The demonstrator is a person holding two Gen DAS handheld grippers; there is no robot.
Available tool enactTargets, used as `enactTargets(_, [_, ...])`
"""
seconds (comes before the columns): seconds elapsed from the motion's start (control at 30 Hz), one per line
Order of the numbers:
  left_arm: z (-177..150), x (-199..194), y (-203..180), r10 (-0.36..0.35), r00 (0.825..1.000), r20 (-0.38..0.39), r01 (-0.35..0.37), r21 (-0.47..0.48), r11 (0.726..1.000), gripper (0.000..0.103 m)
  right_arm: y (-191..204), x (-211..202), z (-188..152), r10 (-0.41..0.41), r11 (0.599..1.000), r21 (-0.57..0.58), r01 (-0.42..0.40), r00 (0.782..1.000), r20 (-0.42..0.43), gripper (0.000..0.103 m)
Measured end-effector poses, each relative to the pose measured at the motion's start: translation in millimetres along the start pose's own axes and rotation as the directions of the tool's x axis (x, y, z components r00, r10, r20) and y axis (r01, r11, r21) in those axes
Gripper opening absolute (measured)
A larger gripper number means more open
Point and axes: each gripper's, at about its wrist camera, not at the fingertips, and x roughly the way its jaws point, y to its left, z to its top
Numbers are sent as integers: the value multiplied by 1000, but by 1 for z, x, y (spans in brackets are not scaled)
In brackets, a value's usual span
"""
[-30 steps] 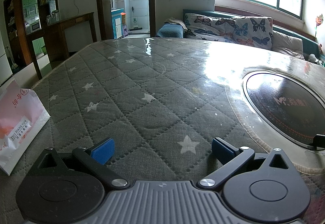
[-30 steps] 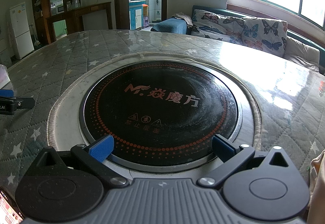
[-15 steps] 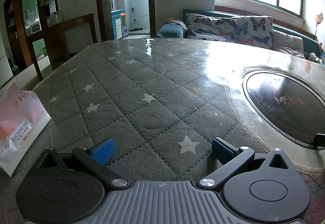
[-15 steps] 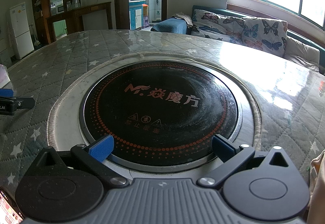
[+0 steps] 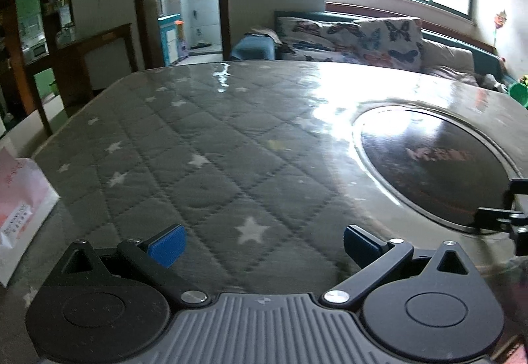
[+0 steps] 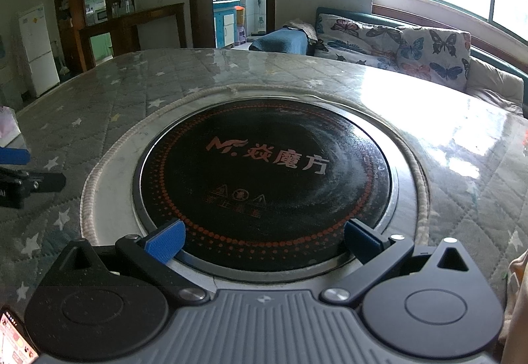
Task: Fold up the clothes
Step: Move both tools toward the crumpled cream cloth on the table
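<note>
Left wrist view shows your left gripper [image 5: 262, 243] spread wide and empty over the quilted star-patterned table [image 5: 204, 146], butterfly-print sofa [image 5: 363, 40] beyond, right gripper [image 6: 262, 240] likewise.

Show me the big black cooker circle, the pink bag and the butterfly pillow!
Cooker [image 6: 264, 185]: right wrist view, middle of the black glass.
Bag [image 5: 19, 212]: left wrist view, its pink and white front.
Pillow [image 6: 412, 47]: right wrist view, middle of the butterfly cover.
</note>
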Motion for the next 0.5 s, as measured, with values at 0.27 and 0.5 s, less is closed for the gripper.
enactTargets(0.27, [1, -5, -15, -25, 1000, -12, 25, 25, 999, 103, 4, -15, -9, -26, 1000, 12, 25, 1000, 8, 103])
enactTargets(0.5, [0, -13, -30, -44, 999, -16, 45, 42, 998, 103, 2, -36, -21, -59, 998, 17, 58, 998, 24, 103])
